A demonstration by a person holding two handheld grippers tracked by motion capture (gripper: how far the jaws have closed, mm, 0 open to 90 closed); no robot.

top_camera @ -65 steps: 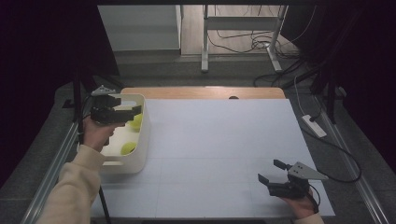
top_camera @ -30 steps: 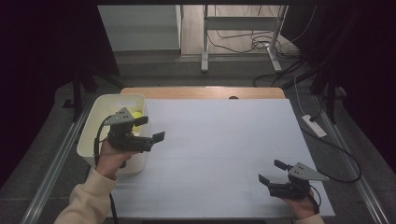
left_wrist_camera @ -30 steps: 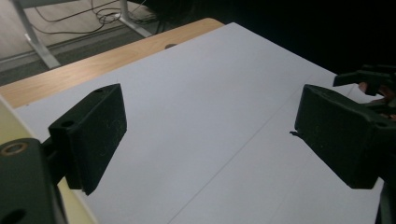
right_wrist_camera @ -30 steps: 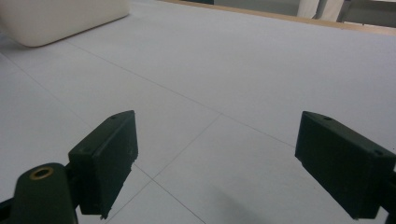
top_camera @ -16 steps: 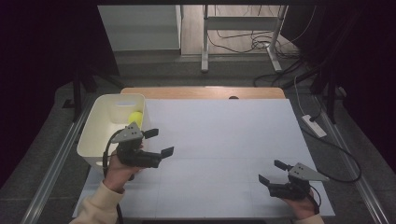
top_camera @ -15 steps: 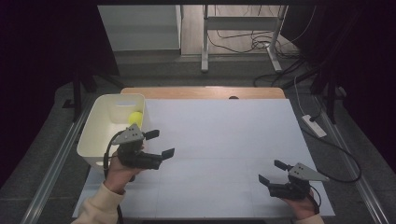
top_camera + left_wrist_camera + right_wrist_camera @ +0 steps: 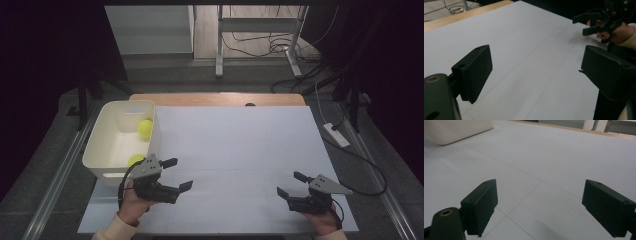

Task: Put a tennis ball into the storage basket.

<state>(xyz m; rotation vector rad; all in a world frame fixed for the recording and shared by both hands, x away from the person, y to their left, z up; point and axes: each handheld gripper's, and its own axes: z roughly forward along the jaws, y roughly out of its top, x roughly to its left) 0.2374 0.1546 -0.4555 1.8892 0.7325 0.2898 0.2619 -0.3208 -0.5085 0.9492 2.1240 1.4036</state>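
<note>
Two yellow-green balls lie in a white bin (image 7: 98, 145) at the table's left: one ball (image 7: 145, 128) near its far right wall, another ball (image 7: 135, 159) at its near right corner. My left gripper (image 7: 178, 174) hovers open and empty over the white table sheet (image 7: 240, 150), just right of the bin's near corner. My right gripper (image 7: 291, 184) stays open and empty near the front right of the sheet. In the left gripper view my left gripper (image 7: 536, 67) has its jaws wide apart, and the right gripper (image 7: 589, 22) appears far off. In the right gripper view, my right gripper (image 7: 539, 207) faces the bin (image 7: 459, 130).
A wooden table edge (image 7: 215, 98) runs along the back of the sheet. A white power strip (image 7: 336, 135) and cables lie on the floor to the right. A metal rail (image 7: 60, 175) runs along the table's left side.
My left gripper came out of the bin, moved toward the front and right, and now sits low over the sheet. The right gripper has stayed put.
</note>
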